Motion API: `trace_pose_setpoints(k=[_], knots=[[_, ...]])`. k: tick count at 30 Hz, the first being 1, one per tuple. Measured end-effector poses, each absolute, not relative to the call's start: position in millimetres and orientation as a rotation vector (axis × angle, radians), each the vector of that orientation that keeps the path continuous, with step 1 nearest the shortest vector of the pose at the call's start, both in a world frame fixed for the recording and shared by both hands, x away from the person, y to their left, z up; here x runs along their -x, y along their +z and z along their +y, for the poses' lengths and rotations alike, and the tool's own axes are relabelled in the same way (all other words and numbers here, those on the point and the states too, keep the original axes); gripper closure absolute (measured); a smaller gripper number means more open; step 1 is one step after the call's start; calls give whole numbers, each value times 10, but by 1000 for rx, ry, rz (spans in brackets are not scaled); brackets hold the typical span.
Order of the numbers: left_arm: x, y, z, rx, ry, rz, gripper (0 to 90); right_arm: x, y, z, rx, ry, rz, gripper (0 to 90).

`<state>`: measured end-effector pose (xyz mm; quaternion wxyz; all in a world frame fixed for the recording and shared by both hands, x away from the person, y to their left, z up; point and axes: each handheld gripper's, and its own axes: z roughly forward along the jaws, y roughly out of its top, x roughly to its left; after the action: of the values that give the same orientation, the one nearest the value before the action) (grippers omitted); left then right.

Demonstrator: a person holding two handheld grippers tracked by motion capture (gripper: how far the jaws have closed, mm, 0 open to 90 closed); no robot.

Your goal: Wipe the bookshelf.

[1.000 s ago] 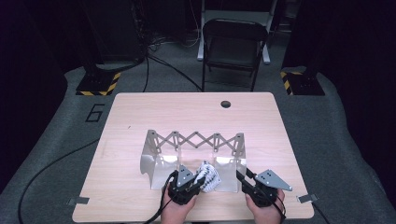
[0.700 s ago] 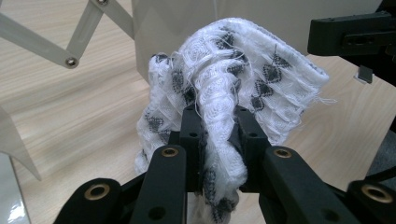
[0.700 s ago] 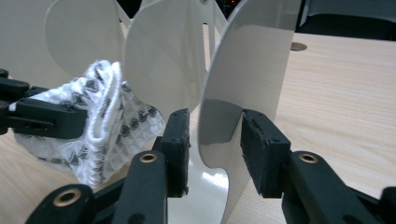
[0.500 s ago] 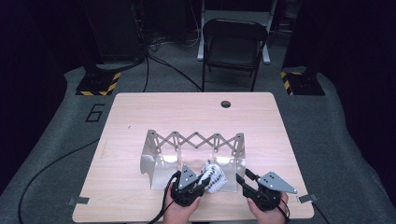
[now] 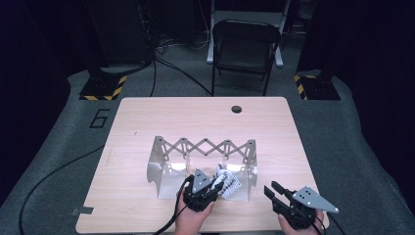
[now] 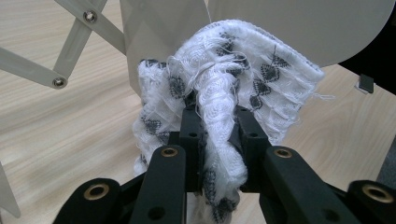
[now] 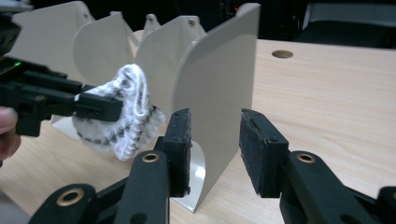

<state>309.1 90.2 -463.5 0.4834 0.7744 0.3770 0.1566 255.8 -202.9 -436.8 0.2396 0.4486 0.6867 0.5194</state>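
A white knitted cloth with a black pattern (image 6: pixel 224 88) is pinched between the jaws of my left gripper (image 6: pixel 217 121), which is shut on it. In the high view the left gripper (image 5: pixel 215 182) holds the cloth (image 5: pixel 229 182) just in front of the grey scissor-frame rack (image 5: pixel 203 147), near its right end panel. My right gripper (image 5: pixel 271 188) is off to the right, near the table's front edge. Its jaws have just been closing a little but stand open (image 7: pixel 215 135) with nothing between the pads. The rack's end panel (image 7: pixel 219 84) stands a short way ahead of them.
The rack has several upright grey panels joined by a criss-cross bar at the back. The wooden table (image 5: pixel 147 122) has a round hole (image 5: pixel 237 108) near its far edge. A black folding chair (image 5: pixel 244 44) stands beyond the table.
My right gripper has drawn back to the right, away from the cloth and the rack. The left gripper has kept the cloth in place.
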Motion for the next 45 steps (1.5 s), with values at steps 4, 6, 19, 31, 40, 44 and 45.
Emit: trace_pose_setpoints(k=[4,6,19,31,40,44,45], knots=[[-3058,-4684,934,-1896,380,930,766,-2642,-4428,-2058,-1278,1448,1859,639],[-3033,-4729,966,-1920,381,934,766,-2674,-4452,-2040,-1283,1453,1860,638],[-2994,-4887,1152,-1966,417,1014,612,-2751,-4566,-1981,-1298,1425,1864,614],[-2824,-4627,1480,-1901,430,1000,512,-2735,-4580,-2003,-1313,1431,1847,604],[-2661,-4649,2005,-1863,479,1111,541,-2652,-4602,-1946,-1288,1424,1892,589],[-2659,-4659,2249,-1808,491,1197,545,-2634,-4651,-1926,-1293,1416,1914,579],[-2656,-4656,2275,-1798,493,1208,550,-2625,-4666,-1916,-1294,1418,1924,577]])
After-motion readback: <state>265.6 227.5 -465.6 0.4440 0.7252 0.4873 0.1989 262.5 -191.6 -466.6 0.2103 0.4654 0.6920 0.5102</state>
